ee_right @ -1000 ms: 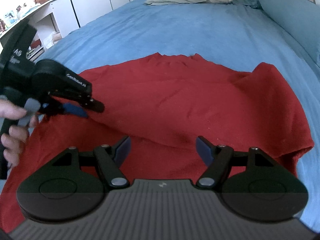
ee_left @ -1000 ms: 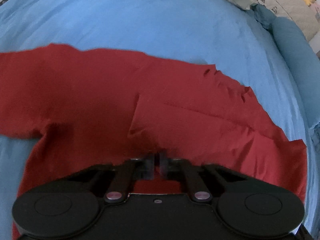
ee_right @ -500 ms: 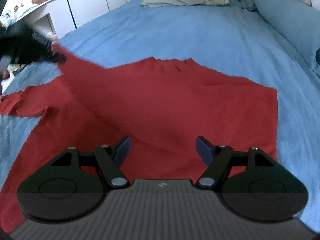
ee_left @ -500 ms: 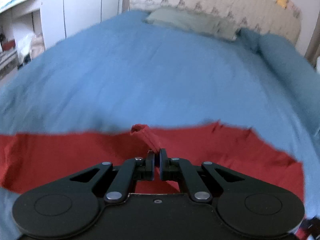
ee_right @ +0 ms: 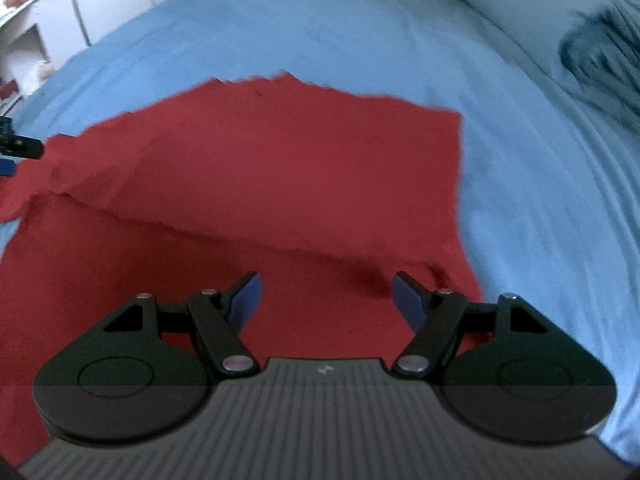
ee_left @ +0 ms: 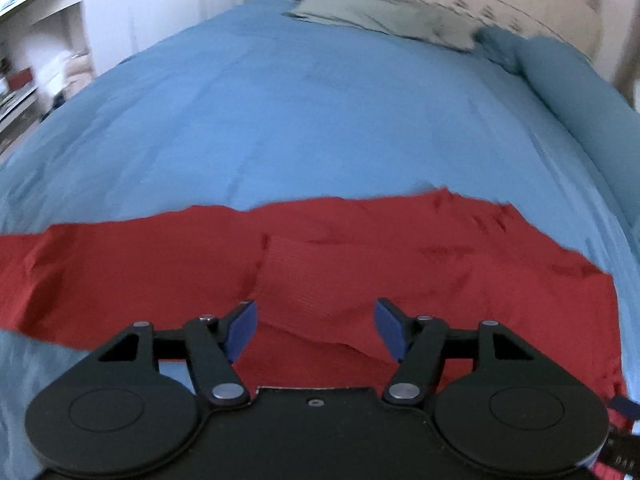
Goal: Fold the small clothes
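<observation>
A red garment (ee_left: 400, 256) lies spread on the blue bed. In the left wrist view a folded-over ribbed flap (ee_left: 304, 280) of it lies just ahead of my left gripper (ee_left: 316, 330), which is open and empty above the cloth. In the right wrist view the garment (ee_right: 280, 172) shows a fold edge running across it; my right gripper (ee_right: 327, 300) is open and empty over the near part. The tip of the left gripper (ee_right: 16, 148) shows at that view's left edge.
The blue bedspread (ee_left: 320, 112) stretches far ahead. A grey-green pillow (ee_left: 384, 16) and a blue bolster (ee_left: 580, 92) lie at the headboard end. White furniture (ee_left: 48, 40) stands to the left of the bed.
My left gripper was shut on a pinch of the red cloth, lifted it and carried it over, then opened and let it drop. The right gripper stayed open and shifted a little.
</observation>
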`<state>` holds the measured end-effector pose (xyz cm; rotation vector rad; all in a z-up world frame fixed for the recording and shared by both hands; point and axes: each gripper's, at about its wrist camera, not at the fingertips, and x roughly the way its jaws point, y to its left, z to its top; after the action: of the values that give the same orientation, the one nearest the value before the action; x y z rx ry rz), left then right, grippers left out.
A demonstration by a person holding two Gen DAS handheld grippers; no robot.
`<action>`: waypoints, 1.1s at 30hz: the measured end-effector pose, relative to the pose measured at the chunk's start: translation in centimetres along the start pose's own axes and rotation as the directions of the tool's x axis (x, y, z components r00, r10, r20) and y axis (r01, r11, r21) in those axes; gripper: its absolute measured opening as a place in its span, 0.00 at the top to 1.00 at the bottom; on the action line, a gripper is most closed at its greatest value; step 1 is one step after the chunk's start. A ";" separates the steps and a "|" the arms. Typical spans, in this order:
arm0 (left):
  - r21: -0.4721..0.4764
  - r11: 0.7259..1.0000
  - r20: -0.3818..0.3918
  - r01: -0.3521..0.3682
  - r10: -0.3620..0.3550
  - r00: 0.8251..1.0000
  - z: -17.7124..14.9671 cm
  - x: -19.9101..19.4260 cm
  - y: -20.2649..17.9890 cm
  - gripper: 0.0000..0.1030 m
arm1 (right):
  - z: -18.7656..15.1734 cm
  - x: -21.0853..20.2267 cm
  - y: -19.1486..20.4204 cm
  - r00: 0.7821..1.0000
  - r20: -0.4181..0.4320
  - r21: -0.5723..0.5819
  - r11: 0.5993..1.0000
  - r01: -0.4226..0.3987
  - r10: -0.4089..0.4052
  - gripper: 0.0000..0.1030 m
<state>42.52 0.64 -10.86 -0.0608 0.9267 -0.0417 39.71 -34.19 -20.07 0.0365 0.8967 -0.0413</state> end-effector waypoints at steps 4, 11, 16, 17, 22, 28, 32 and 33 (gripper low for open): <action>0.016 1.000 -0.003 0.017 -0.017 1.000 -0.7 0.0 -1.2 0.33 | -1.3 -0.1 -2.8 0.991 0.009 -0.007 0.991 0.136 -0.136 0.14; 0.008 0.999 -0.018 0.045 -0.045 0.999 -1.1 0.4 -2.8 0.33 | -1.3 -2.5 -6.2 0.990 0.050 0.055 0.990 0.131 -0.134 0.13; 0.007 0.998 -0.030 0.070 -0.069 0.997 -0.6 1.3 -3.8 0.31 | 1.2 -2.0 -2.8 0.989 0.146 -0.004 1.000 -0.028 0.029 0.07; 0.005 0.997 -0.031 0.076 -0.076 0.997 -0.3 1.7 -3.9 0.30 | 1.7 -1.2 -2.2 0.987 0.156 -0.008 0.999 -0.031 0.032 0.06; 0.035 0.998 -0.026 0.060 -0.059 0.998 0.9 3.7 -4.6 0.30 | 2.7 4.5 -1.7 0.994 0.111 0.034 0.999 0.002 -0.006 0.06; 0.067 0.996 -0.014 0.061 -0.060 0.998 1.2 4.9 -3.9 0.20 | 3.3 3.6 -2.9 0.984 0.153 0.022 0.996 0.089 -0.091 0.04; 0.074 0.997 -0.011 0.037 -0.036 0.999 1.4 7.4 -3.3 0.15 | 5.8 4.5 -0.8 0.979 0.198 -0.062 0.997 0.051 -0.038 0.01; 0.068 0.997 -0.029 0.035 -0.033 0.999 1.4 8.1 -3.2 0.15 | 6.2 5.4 -0.5 0.980 0.196 -0.070 0.996 0.048 -0.033 0.01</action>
<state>48.50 -2.97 -16.23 -0.0124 0.9514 -0.1062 47.89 -35.09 -20.39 -0.0542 0.7028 -0.0487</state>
